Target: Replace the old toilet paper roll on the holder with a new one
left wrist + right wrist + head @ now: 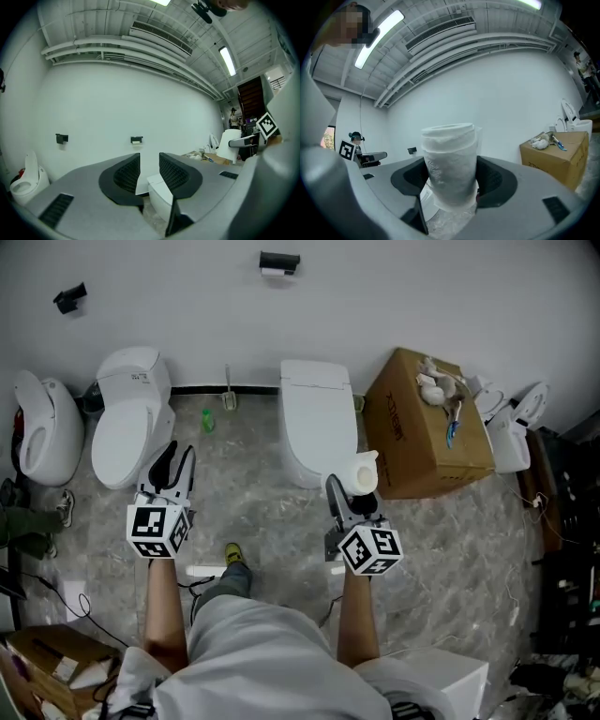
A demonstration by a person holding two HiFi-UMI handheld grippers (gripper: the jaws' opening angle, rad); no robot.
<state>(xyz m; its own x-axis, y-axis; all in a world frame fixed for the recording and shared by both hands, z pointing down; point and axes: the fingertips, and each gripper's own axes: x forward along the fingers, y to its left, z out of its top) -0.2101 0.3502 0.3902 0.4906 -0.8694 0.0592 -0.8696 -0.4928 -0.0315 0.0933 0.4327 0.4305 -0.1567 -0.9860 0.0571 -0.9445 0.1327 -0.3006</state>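
The wall holder (pixel 278 262) hangs high on the white wall with a white roll in it, and it also shows small in the left gripper view (pixel 136 139). A second black holder (pixel 70 298) sits further left on the wall. My right gripper (pixel 349 486) is shut on the new toilet paper roll (pixel 362 472), which stands upright between the jaws (pixel 451 159) and hides the view ahead. My left gripper (pixel 178 460) is open with nothing between its jaws (pixel 149 165). Both grippers point level toward the wall, well short of it.
Several toilets stand along the wall: one ahead of the left gripper (pixel 131 418), one ahead of the right (pixel 317 418), others at far left (pixel 45 427) and far right (pixel 516 423). A cardboard box (pixel 427 427) with clutter on top sits right of the middle toilet.
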